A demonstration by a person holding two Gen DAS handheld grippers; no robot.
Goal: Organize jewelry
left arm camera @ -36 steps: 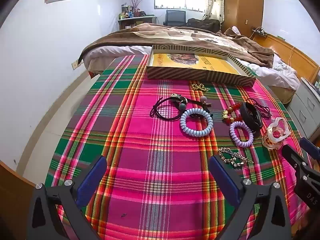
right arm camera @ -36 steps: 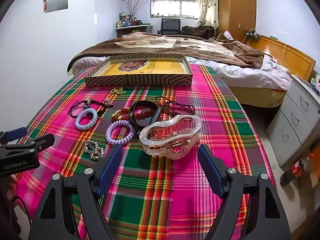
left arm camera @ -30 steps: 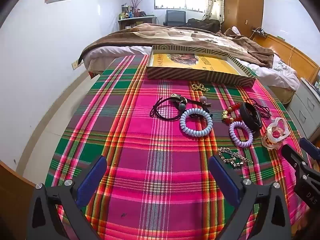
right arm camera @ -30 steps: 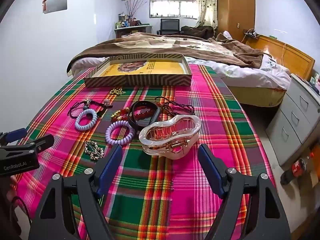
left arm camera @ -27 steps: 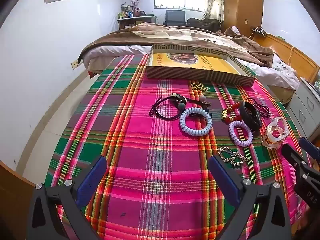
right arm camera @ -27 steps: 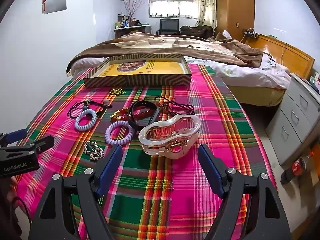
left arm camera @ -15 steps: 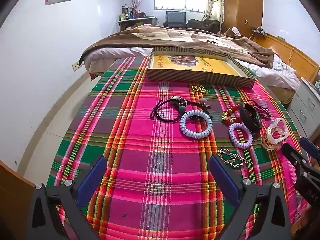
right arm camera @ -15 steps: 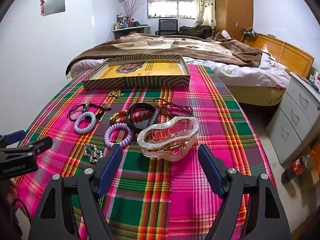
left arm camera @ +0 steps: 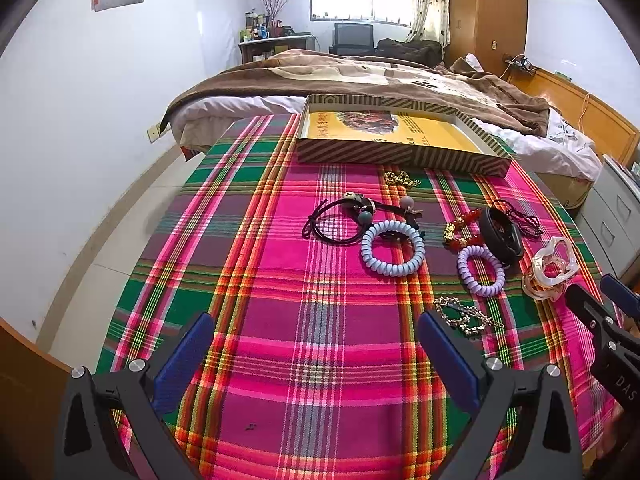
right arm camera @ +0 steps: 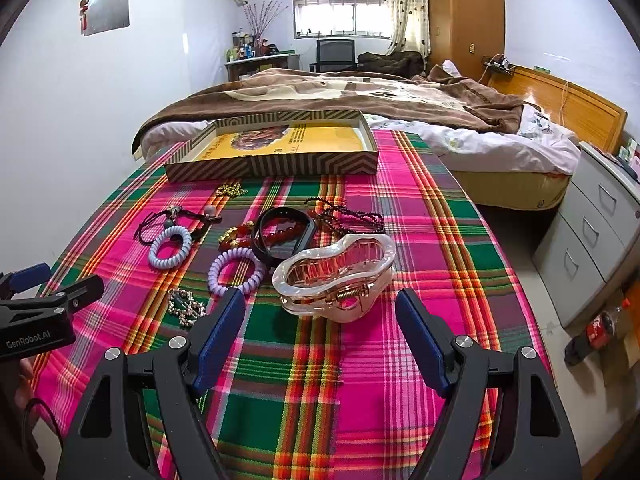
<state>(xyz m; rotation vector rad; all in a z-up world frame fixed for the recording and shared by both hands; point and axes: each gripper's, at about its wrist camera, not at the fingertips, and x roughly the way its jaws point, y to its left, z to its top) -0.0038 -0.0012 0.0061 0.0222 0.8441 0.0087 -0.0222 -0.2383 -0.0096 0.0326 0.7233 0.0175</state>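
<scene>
Both claws hang spread and empty above the plaid pink-and-green tablecloth: the left gripper over bare cloth, the right gripper lined up just short of the translucent pearly hair claw clip, whose hinge spring faces its blue-padded fingers. That alignment suggests the clip is the first piece meant for pickup, being the bulkiest and nearest. Everything else lies loose in a cluster on the cloth: a pale blue spiral hair tie, a lilac spiral hair tie, black elastic hair cords with bead charms, a red-bead bracelet with gold accents, a black bangle leaning on dark beaded strands, a gold rhinestone barrette and a small gold chain. Beyond them, at the table's far edge, sits the shallow striped cardboard tray with a yellow floor, holding no jewelry yet, so it is likely the destination and sorting has not begun.
</scene>
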